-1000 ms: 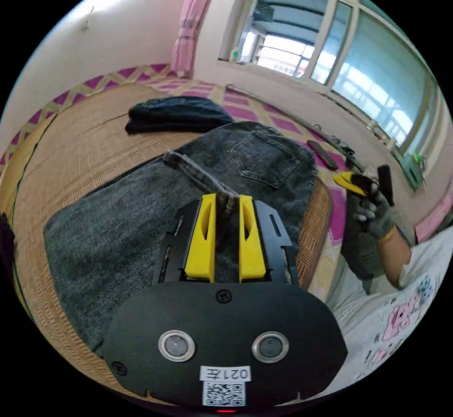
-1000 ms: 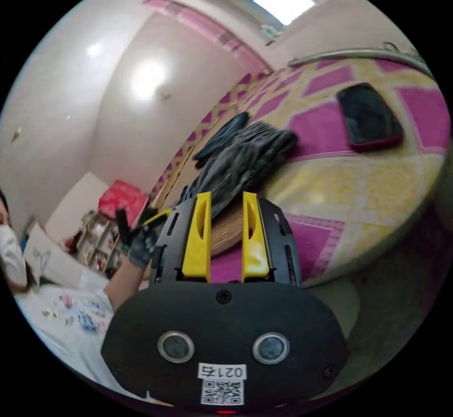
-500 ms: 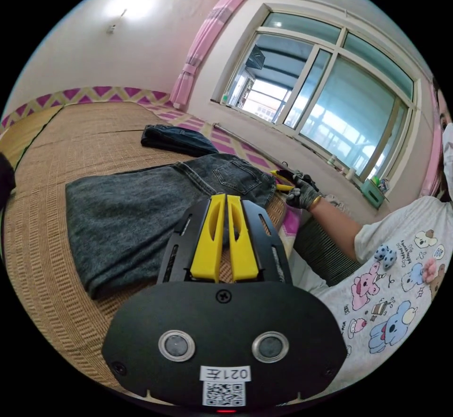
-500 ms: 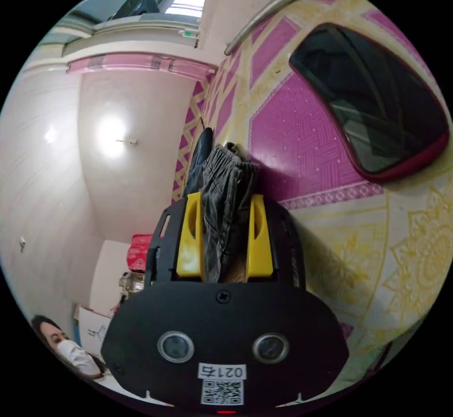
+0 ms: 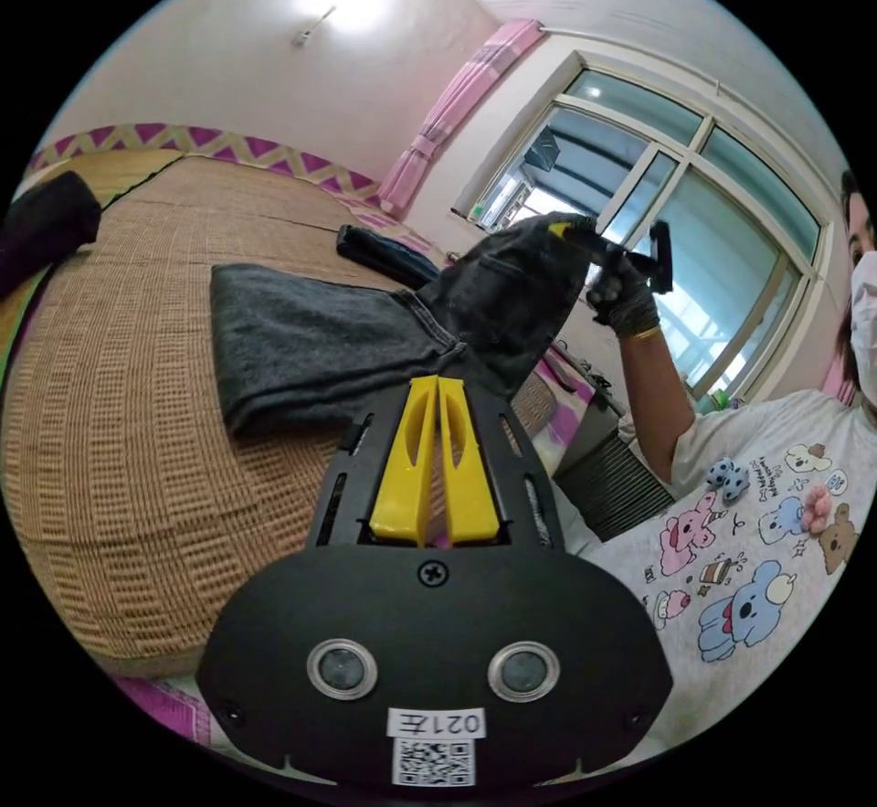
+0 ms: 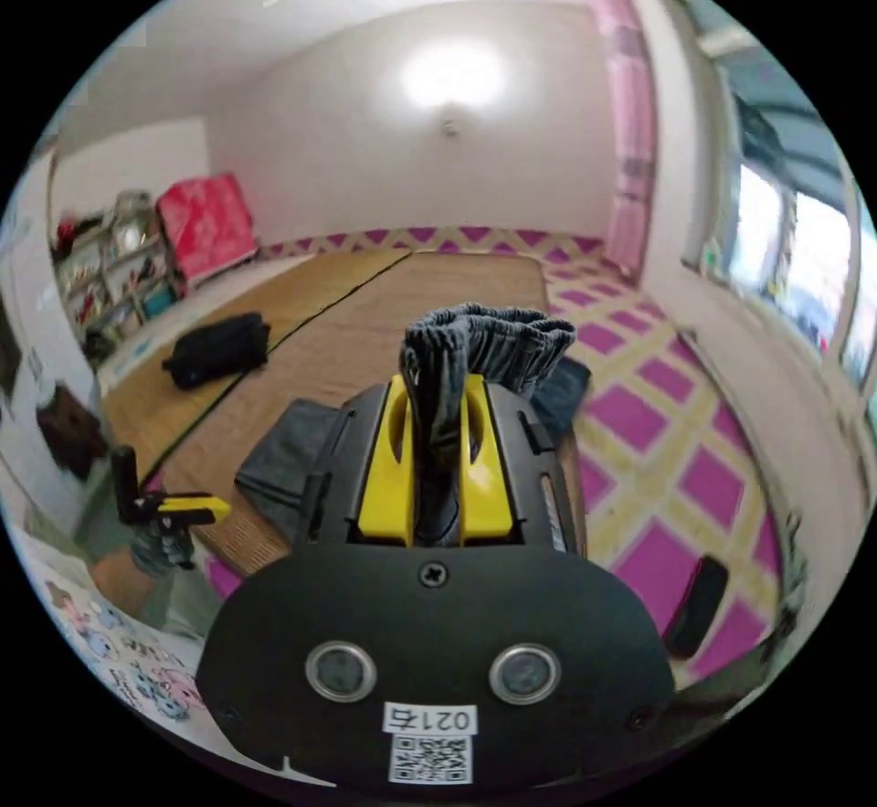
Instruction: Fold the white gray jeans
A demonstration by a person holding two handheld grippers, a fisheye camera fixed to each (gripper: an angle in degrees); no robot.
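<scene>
Lifting the waist end of the jeans (image 5: 365,341) is the step in hand: in the right gripper view the right gripper (image 6: 437,405) has its two yellow jaws pressed together on a bunched fold of the gray denim, which sticks out above the jaw tips. In the left gripper view this gripper is held high in a gloved hand (image 5: 624,295), and the pocket part of the jeans hangs from it, while the leg part lies flat on the woven mat (image 5: 137,368) of the bed. The left gripper (image 5: 437,387) has its jaws nearly closed, tips almost touching, and I see no cloth between them; it hovers near the edge of the denim. A second dark garment (image 5: 384,254) lies just behind the jeans. I judge the next move is to carry the raised end over the flat legs and lay it down with the edges matching, and the left gripper should probably hold the fold line.
</scene>
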